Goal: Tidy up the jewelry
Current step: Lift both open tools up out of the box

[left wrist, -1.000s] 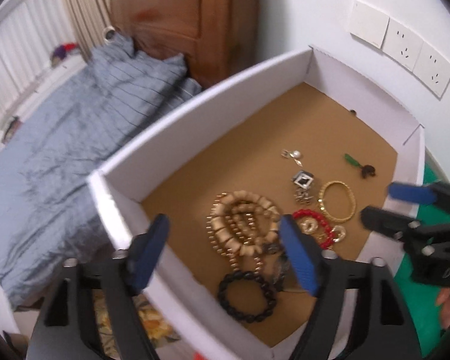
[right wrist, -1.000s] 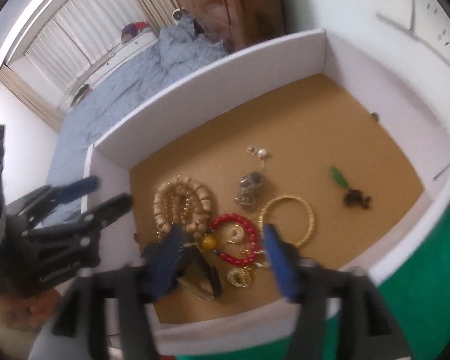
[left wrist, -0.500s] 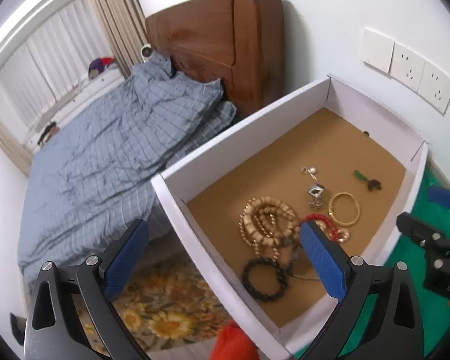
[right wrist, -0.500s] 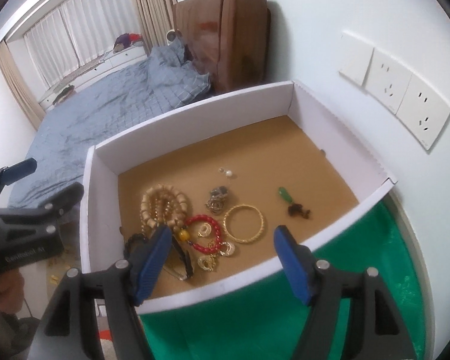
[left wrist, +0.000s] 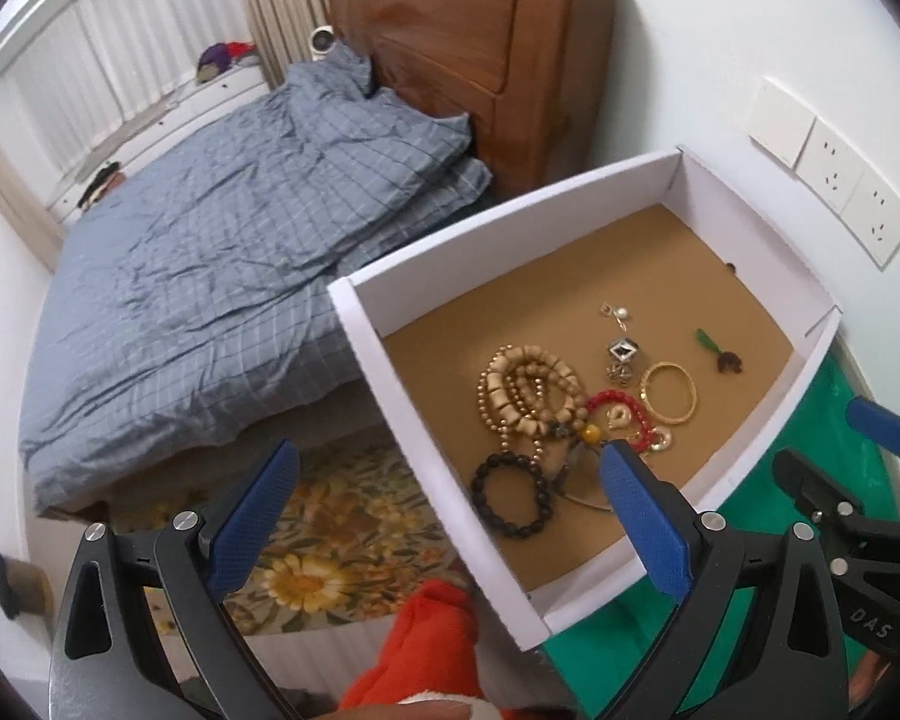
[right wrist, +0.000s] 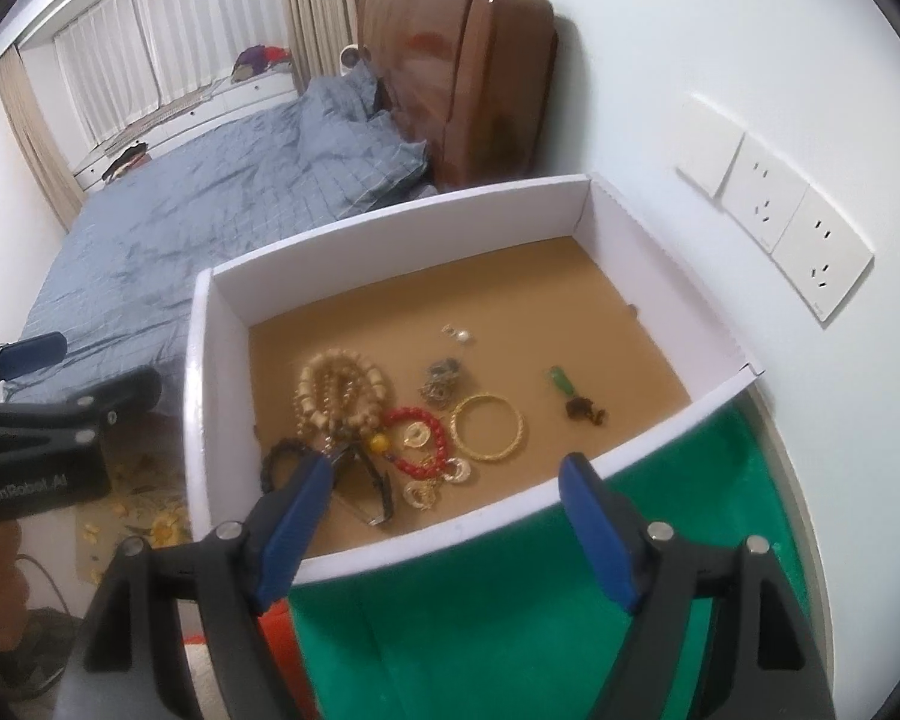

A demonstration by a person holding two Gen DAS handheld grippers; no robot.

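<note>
A white box (left wrist: 390, 372) with a brown floor (right wrist: 546, 300) sits on a green mat (right wrist: 510, 600). In it lie a tan wooden bead bracelet (left wrist: 528, 384), a black bead bracelet (left wrist: 513, 501), a red bead bracelet (right wrist: 417, 438), a gold bangle (right wrist: 489, 427), a silver pendant (left wrist: 621, 354), a pearl earring (right wrist: 459, 334) and a green charm (right wrist: 564, 384). My left gripper (left wrist: 444, 510) is open and empty, above the box's near left corner. My right gripper (right wrist: 447, 510) is open and empty, above the box's front wall (right wrist: 450, 534).
A bed with a blue checked quilt (left wrist: 210, 276) and a wooden headboard (left wrist: 480, 60) lies to the left. Wall sockets (right wrist: 792, 234) sit on the white wall at the right. A floral rug (left wrist: 342, 516) is on the floor below the box.
Both grippers have pulled back and up from the box, so the jewelry looks smaller and more of the room shows. Both stay open and empty.
</note>
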